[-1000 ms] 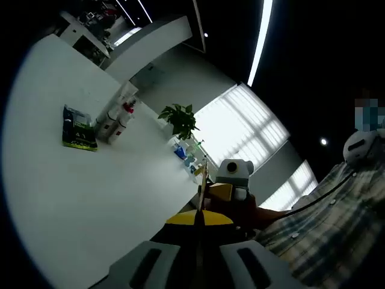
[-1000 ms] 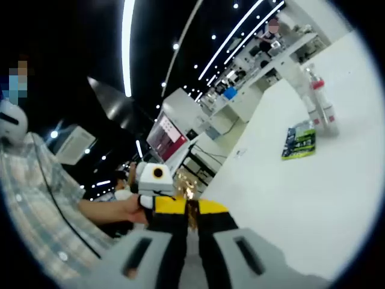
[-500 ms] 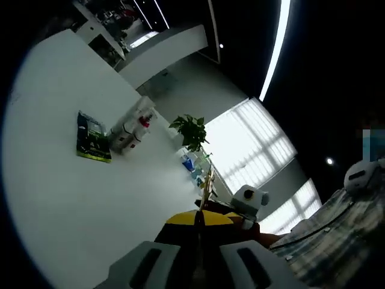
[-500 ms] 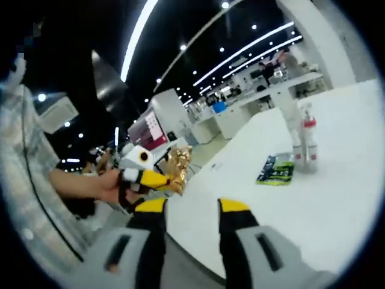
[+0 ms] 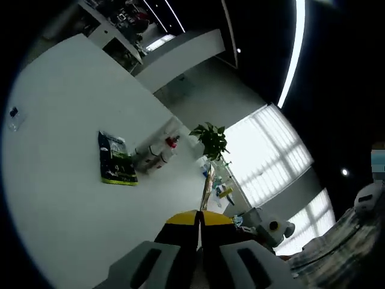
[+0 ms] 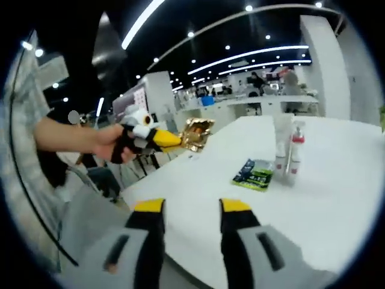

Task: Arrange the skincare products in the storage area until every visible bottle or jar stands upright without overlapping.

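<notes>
left tool [image 5: 199, 218] clamped, right tool [image 6: 192, 206] spread

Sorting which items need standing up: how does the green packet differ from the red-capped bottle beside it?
The green packet lies flat on the white table; the red-capped bottle stands upright. The packet is dark green and wide; the bottle is pale, slim and taller. Both sit close together, far from the open right claw.
</notes>
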A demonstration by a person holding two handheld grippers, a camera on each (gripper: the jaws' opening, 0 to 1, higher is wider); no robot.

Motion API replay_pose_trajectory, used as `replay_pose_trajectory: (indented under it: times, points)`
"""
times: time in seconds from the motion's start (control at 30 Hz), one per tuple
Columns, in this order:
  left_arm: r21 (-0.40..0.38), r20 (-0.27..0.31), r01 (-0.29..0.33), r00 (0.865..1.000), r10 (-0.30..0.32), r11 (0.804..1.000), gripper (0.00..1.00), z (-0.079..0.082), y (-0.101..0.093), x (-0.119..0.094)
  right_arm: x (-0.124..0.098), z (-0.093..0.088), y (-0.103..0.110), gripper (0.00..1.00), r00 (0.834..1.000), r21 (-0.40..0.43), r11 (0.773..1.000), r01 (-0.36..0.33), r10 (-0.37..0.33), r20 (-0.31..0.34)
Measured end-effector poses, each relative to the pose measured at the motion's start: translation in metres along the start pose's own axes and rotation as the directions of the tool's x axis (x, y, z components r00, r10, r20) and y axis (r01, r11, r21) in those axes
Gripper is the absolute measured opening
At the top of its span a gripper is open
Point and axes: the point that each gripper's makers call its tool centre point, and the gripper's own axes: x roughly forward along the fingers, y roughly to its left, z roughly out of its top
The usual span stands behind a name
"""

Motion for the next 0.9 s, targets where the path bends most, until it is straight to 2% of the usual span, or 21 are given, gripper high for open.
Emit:
replay_pose_trajectory:
  times: [0.1,0.2,0.3,0.53,0.67,0.9]
  points:
    - [-0.025,0.021,-0.011,1.0,0.011,1.0,0.0,0.016,0.007,0.005,0.001,0.0,-0.013,0.44,0.999,0.014,0.999,0.051,-0.051,0.002]
    - [-0.043,0.025,-0.026,0.999,0.027,0.999,0.0,0.03,0.017,0.009,0.001,0.001,-0.017,0.45,0.997,-0.01,0.997,0.079,-0.079,0.002]
    - [-0.057,0.024,-0.039,0.999,0.04,0.998,0.0,0.044,0.026,0.013,0.001,0.0,-0.019,0.45,0.994,-0.07,0.992,0.109,-0.109,0.0]
    - [-0.117,0.049,-0.082,0.995,0.088,0.99,0.0,0.071,0.055,0.015,0.006,-0.007,-0.014,0.46,0.995,-0.125,0.988,0.092,-0.097,-0.039]
    - [-0.123,0.053,-0.12,0.99,0.127,0.985,0.0,0.081,0.071,0.017,0.008,-0.013,-0.012,0.46,0.994,-0.127,0.988,0.082,-0.091,-0.065]
    - [-0.163,0.023,-0.165,0.985,0.171,0.973,0.0,0.093,0.104,0.026,0.01,-0.018,-0.01,0.44,0.992,-0.163,0.984,0.074,-0.089,-0.091]
